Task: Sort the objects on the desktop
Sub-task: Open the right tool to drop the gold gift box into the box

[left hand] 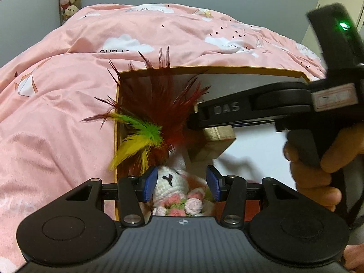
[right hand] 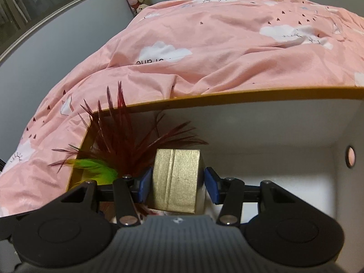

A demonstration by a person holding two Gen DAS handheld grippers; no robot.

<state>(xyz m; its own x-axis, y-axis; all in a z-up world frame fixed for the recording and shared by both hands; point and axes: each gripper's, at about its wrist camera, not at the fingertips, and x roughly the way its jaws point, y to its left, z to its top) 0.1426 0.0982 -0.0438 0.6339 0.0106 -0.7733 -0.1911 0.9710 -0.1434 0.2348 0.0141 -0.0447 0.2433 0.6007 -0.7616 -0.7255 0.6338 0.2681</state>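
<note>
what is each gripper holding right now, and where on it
The right gripper clamps the gold box by its two opposite side faces. The left gripper straddles the crochet doll without gripping.

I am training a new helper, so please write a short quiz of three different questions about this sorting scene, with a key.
1. True or false: the gold box sits between the pads of the right tongs.
2. What lies between the fingers of the left tongs? A) a crochet doll B) a spoon C) a cup
3. Fill in: the feather toy leans in the ___ corner of the storage box, as the left camera shows it.

Key: 1 true. 2 A, the crochet doll; the pads do not visibly press it. 3 left.
</note>
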